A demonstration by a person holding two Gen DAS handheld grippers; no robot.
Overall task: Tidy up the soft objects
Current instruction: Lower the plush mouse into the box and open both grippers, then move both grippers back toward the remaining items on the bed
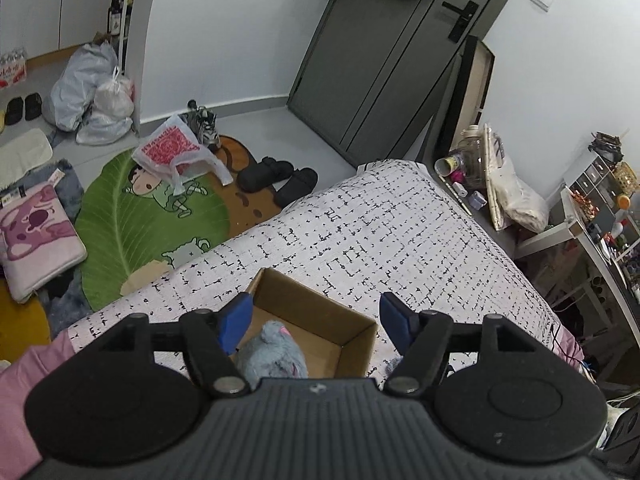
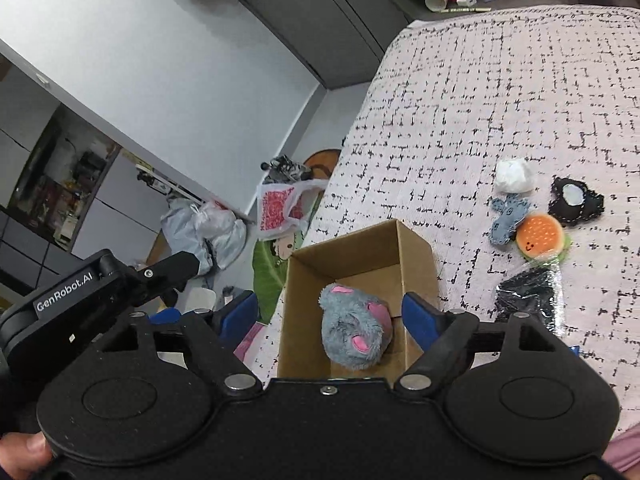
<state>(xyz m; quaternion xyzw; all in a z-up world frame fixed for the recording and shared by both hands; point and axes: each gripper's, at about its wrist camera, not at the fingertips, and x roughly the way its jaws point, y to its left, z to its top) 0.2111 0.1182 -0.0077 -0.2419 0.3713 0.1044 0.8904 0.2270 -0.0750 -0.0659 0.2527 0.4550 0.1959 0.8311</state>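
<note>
A grey plush toy (image 2: 356, 330) with pink patches lies inside an open cardboard box (image 2: 416, 248) on the bed. In the left wrist view the same plush toy (image 1: 272, 354) shows low in the box (image 1: 320, 308). My left gripper (image 1: 316, 320) hangs above the box, jaws open, nothing between its blue pads. My right gripper (image 2: 330, 314) is also open over the box, apart from the plush. On the bed to the right lie a white soft ball (image 2: 514, 176), a small blue-grey plush (image 2: 508, 220), a burger plush (image 2: 540, 236), a black piece (image 2: 576, 200) and a black item in clear wrap (image 2: 530, 294).
The bed (image 1: 400, 220) has a white cover with black marks. Left of it the floor holds a green leaf rug (image 1: 132, 224), black slippers (image 1: 280, 180), a plastic bag (image 1: 172, 148) and a pink cushion (image 1: 36, 236). A cluttered desk (image 1: 580, 232) stands on the right. The left gripper's body (image 2: 80, 292) sits beside my right one.
</note>
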